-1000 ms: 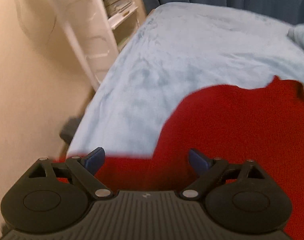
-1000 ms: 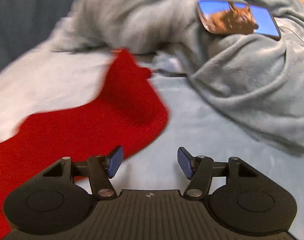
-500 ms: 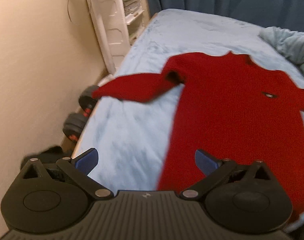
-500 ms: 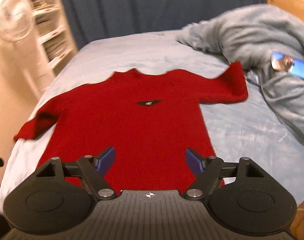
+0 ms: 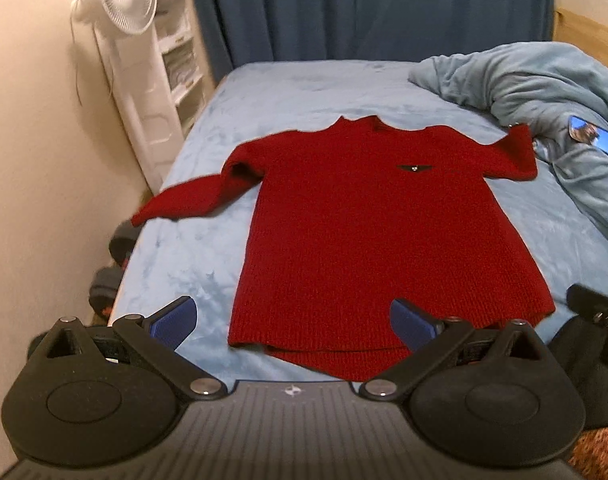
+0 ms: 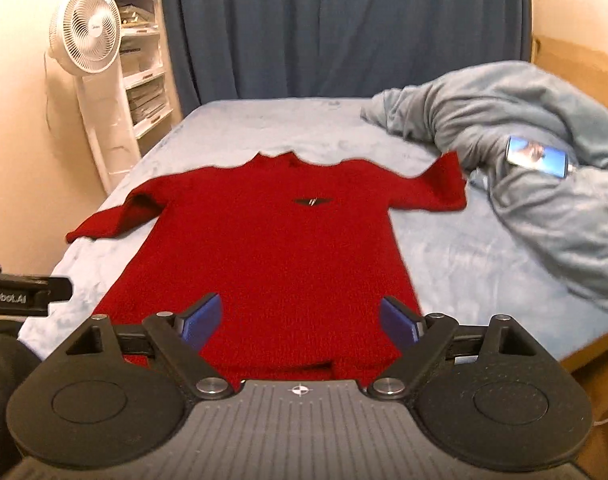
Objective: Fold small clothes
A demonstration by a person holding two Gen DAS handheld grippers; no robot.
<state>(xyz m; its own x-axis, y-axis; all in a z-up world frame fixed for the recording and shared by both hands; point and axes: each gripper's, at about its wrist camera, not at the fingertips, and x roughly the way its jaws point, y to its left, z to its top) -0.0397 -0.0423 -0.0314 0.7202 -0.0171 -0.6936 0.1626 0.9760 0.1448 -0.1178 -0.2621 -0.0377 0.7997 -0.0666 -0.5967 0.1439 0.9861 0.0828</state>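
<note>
The red knit sweater lies spread flat, front up, on the light blue bed, collar toward the curtain and both sleeves stretched out sideways, so I'd say no fold has been made yet. The left gripper and right gripper hover above its hem, jaws wide apart and empty.

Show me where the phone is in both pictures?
Left wrist view: the phone lies far right, on the grey blanket.
Right wrist view: the phone lies right of middle, on the same blanket.
Shared landmark: the red sweater sleeve tip just left of it.
</note>
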